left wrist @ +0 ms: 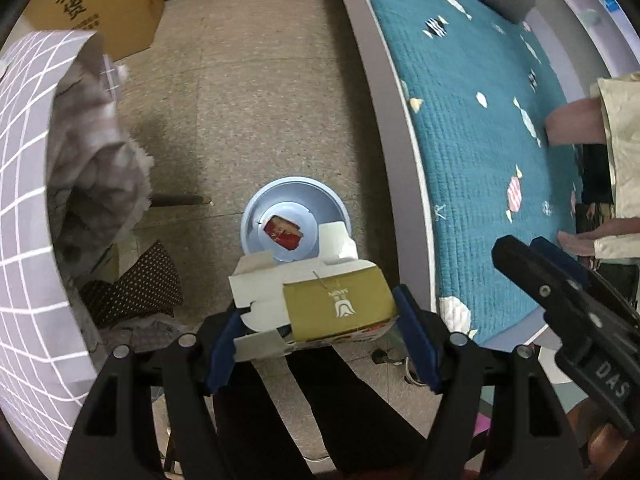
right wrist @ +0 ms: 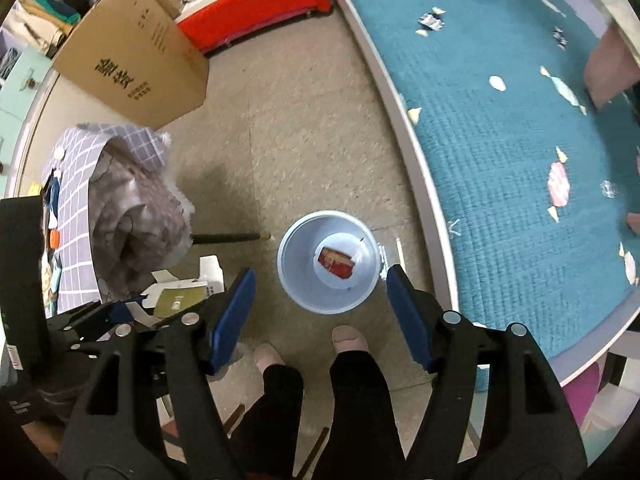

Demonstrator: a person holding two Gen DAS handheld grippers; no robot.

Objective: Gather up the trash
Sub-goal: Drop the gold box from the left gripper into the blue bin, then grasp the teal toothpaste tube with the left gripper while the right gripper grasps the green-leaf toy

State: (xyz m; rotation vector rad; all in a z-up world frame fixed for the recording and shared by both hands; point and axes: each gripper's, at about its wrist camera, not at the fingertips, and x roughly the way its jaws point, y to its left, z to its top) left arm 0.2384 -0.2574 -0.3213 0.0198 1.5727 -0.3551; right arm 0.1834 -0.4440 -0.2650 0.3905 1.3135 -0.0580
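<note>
One piece of trash, the opened carton [left wrist: 320, 308], is clamped between the pads of the left gripper [left wrist: 320, 332], just near of the blue bin [left wrist: 294, 220]. Carry it fully over the rim, then release. The right gripper [right wrist: 320, 316] hangs empty, fingers apart, above the bin.
</note>
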